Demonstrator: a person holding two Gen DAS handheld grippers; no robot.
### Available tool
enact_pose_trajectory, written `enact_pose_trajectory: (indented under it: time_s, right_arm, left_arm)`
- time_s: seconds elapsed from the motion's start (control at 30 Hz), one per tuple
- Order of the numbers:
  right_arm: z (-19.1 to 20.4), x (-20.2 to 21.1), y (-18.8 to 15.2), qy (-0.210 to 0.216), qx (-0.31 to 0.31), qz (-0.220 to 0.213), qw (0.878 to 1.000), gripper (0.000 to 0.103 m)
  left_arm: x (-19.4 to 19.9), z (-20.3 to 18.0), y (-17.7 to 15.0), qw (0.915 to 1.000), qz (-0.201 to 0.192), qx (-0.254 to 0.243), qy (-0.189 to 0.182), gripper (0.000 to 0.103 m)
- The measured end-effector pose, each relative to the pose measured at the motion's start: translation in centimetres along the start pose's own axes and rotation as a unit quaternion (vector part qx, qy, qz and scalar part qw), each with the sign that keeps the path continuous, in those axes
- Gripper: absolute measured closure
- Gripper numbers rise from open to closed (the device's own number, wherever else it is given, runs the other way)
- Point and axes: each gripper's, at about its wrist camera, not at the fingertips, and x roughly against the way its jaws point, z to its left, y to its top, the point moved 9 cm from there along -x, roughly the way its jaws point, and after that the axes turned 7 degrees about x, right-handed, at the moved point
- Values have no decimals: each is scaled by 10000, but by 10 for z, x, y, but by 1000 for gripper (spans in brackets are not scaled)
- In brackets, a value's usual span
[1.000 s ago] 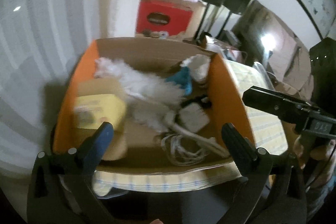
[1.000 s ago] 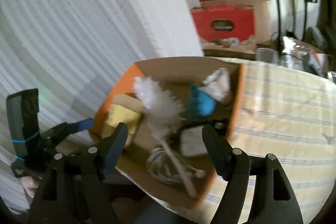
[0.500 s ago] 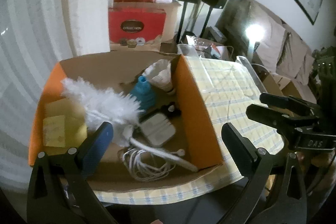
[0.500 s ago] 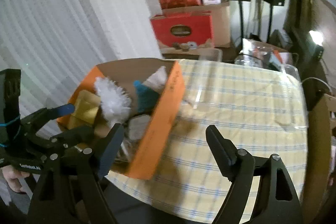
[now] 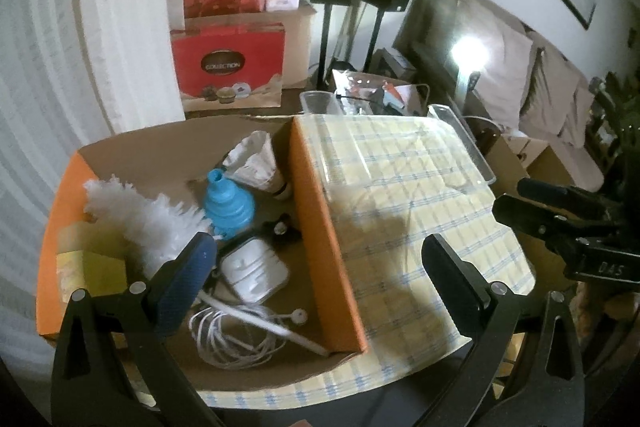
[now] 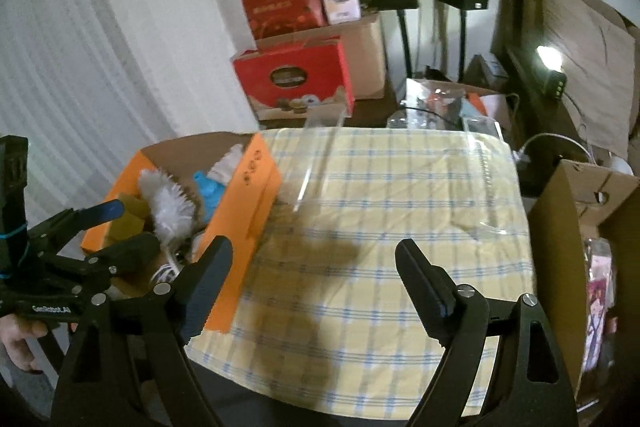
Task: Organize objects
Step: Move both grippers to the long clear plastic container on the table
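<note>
On the left of the frame sits the orange box [image 5: 316,223], crammed with a white duster [image 5: 148,219], a blue funnel [image 5: 228,203], a white charger [image 5: 256,271], tangled earphones [image 5: 240,335] and a yellow block [image 5: 92,271], and both the left gripper [image 5: 316,275] and right gripper [image 6: 314,279] hover empty, jaws wide apart. My read: we're between picks, choosing what goes next. The checked table [image 6: 380,227] at centre is bare, but clear trays [image 5: 460,143] edge it, and the tangled cord could snag any lift.
</note>
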Motion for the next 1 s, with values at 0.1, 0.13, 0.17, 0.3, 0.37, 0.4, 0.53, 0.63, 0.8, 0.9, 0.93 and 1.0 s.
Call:
enact_pose_trajectory:
  time_s: [0.1, 0.13, 0.17, 0.3, 0.37, 0.4, 0.53, 0.63, 0.8, 0.9, 0.93, 1.0]
  right_arm:
    - [-12, 3, -2, -121, -23, -16, 9999, 18]
    - [-15, 3, -2, -155, -30, -19, 9999, 18]
    - [-20, 4, -3, -191, -43, -22, 9998, 18]
    - [-36, 6, -7, -333, -96, -28, 9994, 18]
    - [-44, 6, -8, -409, -128, -36, 9991, 18]
    - [-48, 5, -9, -427, -148, -36, 9990, 18]
    - [-64, 2, -13, -517, -229, -13, 9984, 18]
    - [-75, -2, -13, -604, -277, 22, 9978, 18]
    - [-98, -10, -10, -735, -340, 107, 9967, 18]
    - [-115, -20, -5, -837, -365, 191, 9956, 18]
    - [-120, -22, -3, -873, -372, 218, 9952, 18]
    - [-132, -31, 0, -949, -404, 298, 9942, 18]
  left_arm:
    - [-5, -9, 1, 10000, 5, -9, -30, 0]
    - [-7, -12, 2, 10000, 8, -13, -39, 0]
    - [-10, -15, 2, 10000, 17, -20, -52, 0]
    - [-17, -24, 5, 10000, -10, 34, -25, 0]
    - [-22, -28, 7, 10000, 13, 15, -14, 0]
    - [-25, -30, 8, 10000, 26, -10, -2, 0]
    - [-35, -40, 13, 9999, 77, -103, 3, 0]
    - [-46, -48, 18, 9996, 223, -167, -38, 0]
    - [-64, -59, 33, 9980, 573, -217, -175, 0]
    - [-77, -62, 45, 9969, 734, -264, -86, 0]
    - [-82, -62, 48, 9966, 780, -265, -49, 0]
    - [-94, -61, 56, 9956, 911, -215, -1, 0]
